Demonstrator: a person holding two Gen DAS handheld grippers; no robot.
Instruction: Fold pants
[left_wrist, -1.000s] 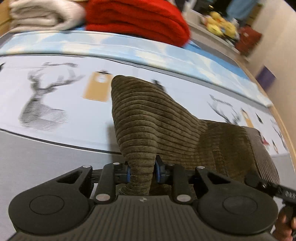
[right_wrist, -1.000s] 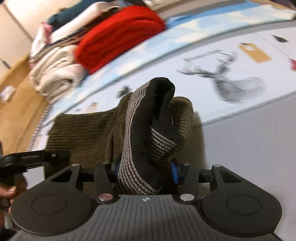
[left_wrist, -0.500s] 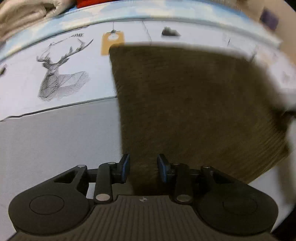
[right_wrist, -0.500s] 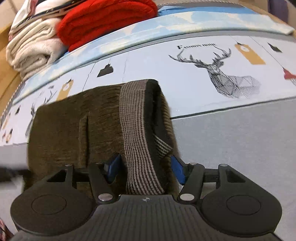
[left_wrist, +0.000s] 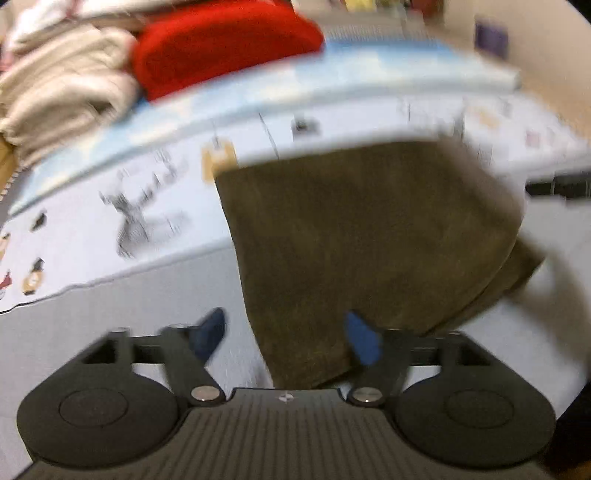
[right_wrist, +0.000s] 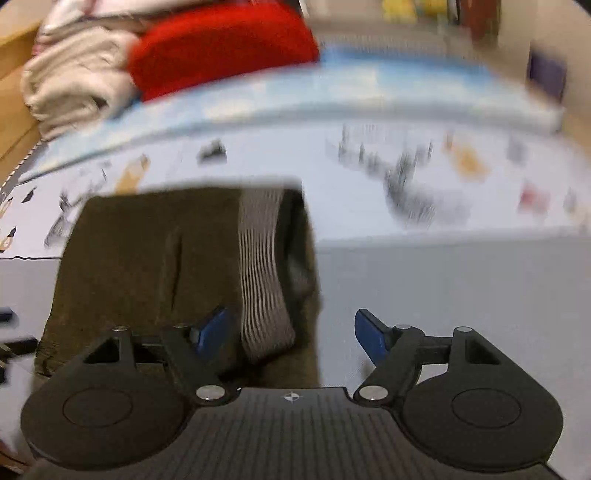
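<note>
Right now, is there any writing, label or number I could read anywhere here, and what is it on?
None can be read.
Printed bed sheet: stag drawing and tag-shaped motifs, all smeared by motion blur; any lettering is illegible.
Brown pants: no label shows.
Red folded blanket: no text visible.

Left gripper (left_wrist: 286, 334) fingers just spread wide, right gripper (right_wrist: 291, 332) likewise, both angled downward

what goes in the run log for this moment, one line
task: fold pants | left gripper: open, just released | right gripper: open, just released | pants: folded flat on bed
</note>
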